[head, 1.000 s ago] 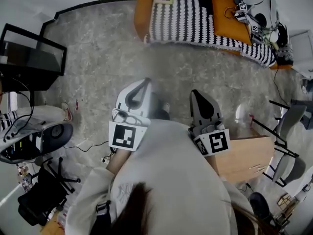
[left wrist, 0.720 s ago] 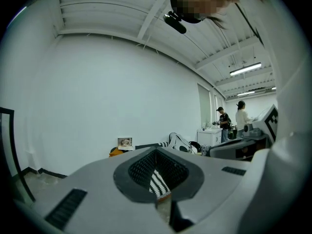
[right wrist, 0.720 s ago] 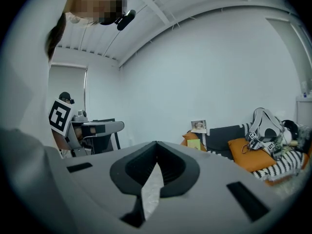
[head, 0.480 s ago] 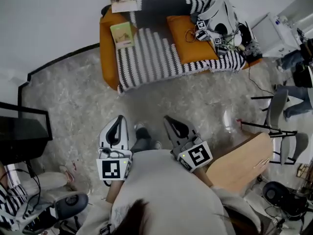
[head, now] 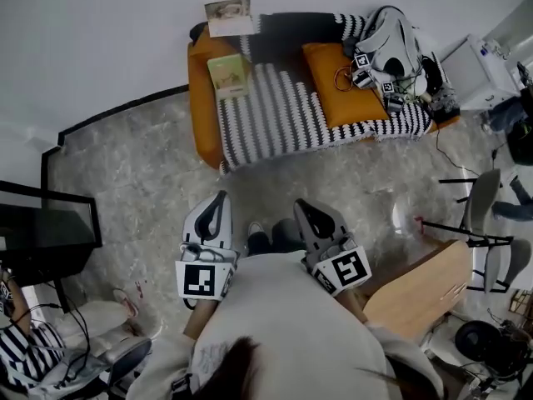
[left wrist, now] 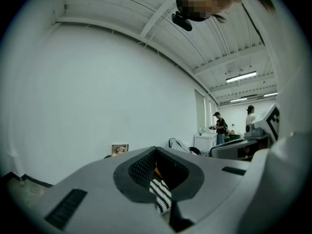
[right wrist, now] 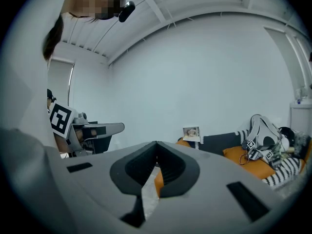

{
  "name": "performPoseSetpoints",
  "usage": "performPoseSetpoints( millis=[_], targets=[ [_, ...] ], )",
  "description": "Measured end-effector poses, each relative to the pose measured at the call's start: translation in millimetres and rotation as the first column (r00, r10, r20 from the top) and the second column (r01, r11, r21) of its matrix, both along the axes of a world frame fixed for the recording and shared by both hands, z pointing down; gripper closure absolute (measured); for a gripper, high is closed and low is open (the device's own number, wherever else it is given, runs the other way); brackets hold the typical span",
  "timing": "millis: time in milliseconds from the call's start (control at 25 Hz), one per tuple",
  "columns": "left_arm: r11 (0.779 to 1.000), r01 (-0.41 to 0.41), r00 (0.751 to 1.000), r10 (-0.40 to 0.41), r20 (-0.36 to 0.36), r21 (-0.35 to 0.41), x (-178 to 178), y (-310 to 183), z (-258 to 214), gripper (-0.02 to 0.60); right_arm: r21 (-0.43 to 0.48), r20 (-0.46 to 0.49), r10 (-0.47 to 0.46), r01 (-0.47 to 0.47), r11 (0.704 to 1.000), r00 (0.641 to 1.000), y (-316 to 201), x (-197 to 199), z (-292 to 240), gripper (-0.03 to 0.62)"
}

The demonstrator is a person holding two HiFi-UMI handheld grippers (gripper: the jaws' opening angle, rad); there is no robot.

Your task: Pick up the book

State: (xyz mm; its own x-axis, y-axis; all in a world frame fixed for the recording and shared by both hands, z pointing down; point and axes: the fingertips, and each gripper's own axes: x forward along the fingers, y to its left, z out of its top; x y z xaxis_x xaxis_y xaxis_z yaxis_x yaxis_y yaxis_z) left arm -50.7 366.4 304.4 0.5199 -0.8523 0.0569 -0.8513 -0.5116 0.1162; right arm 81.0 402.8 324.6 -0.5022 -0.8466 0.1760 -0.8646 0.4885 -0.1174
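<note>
Left gripper (head: 219, 198): its jaws were closed tip to tip with nothing between them. It was held level in front of the person's chest, just beside the other tool.
Right gripper (head: 301, 206): its jaws were also pressed together and empty, and it pointed slightly downward toward the sofa.
Book (head: 230, 73): a pale green book lay flat on the sofa seat. It was well ahead of the left gripper and almost in line with its tip, and ahead and to the left of the right gripper. Neither tool touched it.
Sofa (head: 200, 107): orange, against the white wall, well ahead of both tools across bare floor.
Blanket (head: 283, 107): black-and-white striped, spread over the seat just right of the book, straight ahead between the two tools.
Picture (head: 228, 15): what looked like a small photo or card leaned on the sofa back. It was beyond the book as seen from the left gripper.
Cushion (head: 333, 73): orange, on the blanket, ahead of the right gripper.
Gear pile (head: 387, 44): white and grey devices with marker cubes lay ahead and to the right of the right gripper.
Wooden table (head: 416, 286): near the right gripper, on its right and slightly behind.
</note>
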Motion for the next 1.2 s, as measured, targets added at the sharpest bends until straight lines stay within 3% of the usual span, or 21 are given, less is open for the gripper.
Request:
performPoseSetpoints(
  millis=[280, 560, 960, 1200],
  targets=[
    [0.996, 0.084, 0.996, -0.084, 0.005, -0.02, -19, -17, 12, 0.572, 0.02, 0.009, -0.06, 0.06, 0.998, 0.998, -32, -15, 1, 0.579],
    [0.987, 0.155, 0.988, -0.153, 0.032, -0.045, -20, -68, 22, 0.572, -0.003, 0.023, -0.126, 0.126, 0.992, 0.992, -91, -13, 9, 0.579],
    [0.979, 0.201, 0.979, -0.201, 0.012, -0.017, 19, -165, 14, 0.572, 0.021, 0.011, -0.171, 0.171, 0.985, 0.985, -193, 30, 7, 0.579],
    [0.981, 0.195, 0.979, -0.194, 0.066, -0.001, 48, -200, 19, 0.572, 0.007, 0.035, -0.168, 0.168, 0.986, 0.985, -229, 64, 9, 0.579]
  ],
)
